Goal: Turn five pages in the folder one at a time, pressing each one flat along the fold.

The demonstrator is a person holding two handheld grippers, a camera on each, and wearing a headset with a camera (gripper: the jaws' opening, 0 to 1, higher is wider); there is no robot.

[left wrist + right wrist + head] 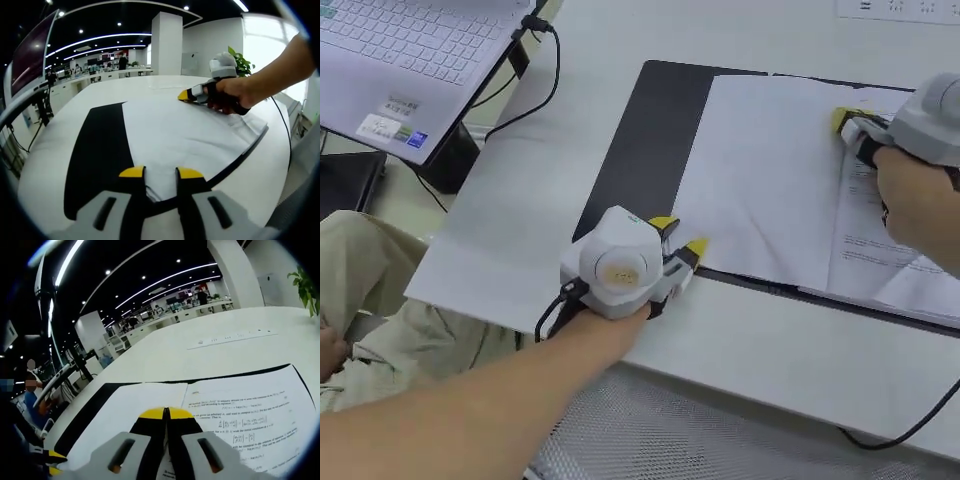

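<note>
Black open folder (640,150) lies flat on the white bench (750,340). The right gripper (166,415), fingers pressed together, bears on the fold, apparently to flatten the turned blank white page (760,170). The left gripper (161,175), fingers spread, straddles that page's near corner, likely steadying it.

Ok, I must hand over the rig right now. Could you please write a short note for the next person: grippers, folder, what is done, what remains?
Left gripper: open, at the near edge of the turned page.
Right gripper: shut, tips down at the fold, between the turned page and the printed page.
Folder: open on the table, black cover to the left.
Done: at least one page lies turned; the count cannot be told.
Left: press along the fold, then turn the other pages.
</note>
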